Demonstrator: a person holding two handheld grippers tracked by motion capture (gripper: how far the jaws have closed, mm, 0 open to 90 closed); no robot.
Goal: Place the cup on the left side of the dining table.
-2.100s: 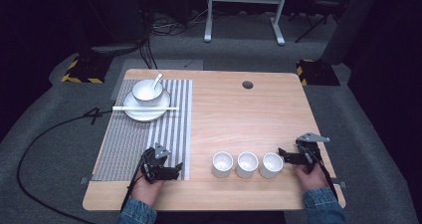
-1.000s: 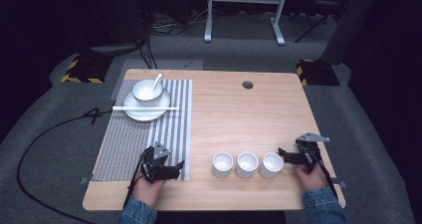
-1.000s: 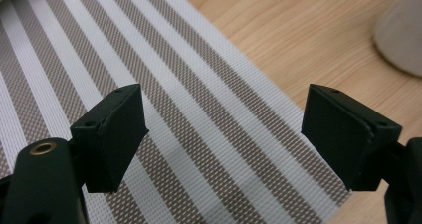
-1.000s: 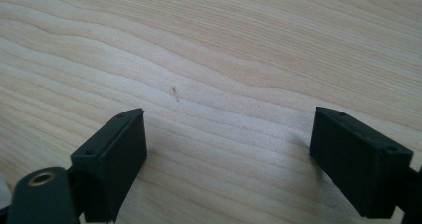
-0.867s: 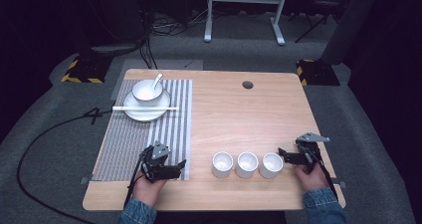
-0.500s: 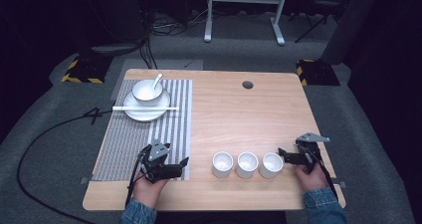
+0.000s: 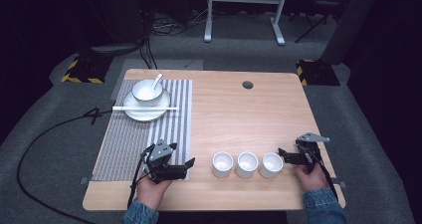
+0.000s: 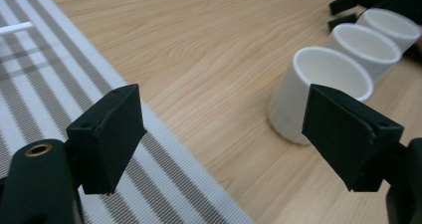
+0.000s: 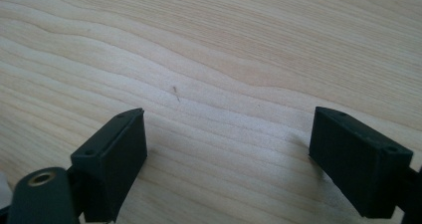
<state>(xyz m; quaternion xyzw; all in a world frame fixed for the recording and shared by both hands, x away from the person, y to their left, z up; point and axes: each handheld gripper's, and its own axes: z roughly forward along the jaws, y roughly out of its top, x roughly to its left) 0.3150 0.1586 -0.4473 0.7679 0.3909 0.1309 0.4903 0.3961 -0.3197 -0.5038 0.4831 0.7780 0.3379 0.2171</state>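
Near front edge of surface (image 7: pixel 278 109): three cups (image 7: pixel 247 164) in row, untouched. Left gripper (image 7: pixel 188 165) beside nearest cup (image 8: pixel 318 92), jaws just opening, nothing between. Right gripper (image 7: pixel 282 157) by far cup, jaws wide, empty. Grasp not yet made.

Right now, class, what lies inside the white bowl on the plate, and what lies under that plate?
A white spoon leans inside the bowl. The plate sits on the striped mat; the bowl hides the plate's centre.

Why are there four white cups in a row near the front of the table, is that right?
Not quite. The high view shows three white cups in that row, not four. They do stand side by side near the front edge of the table.
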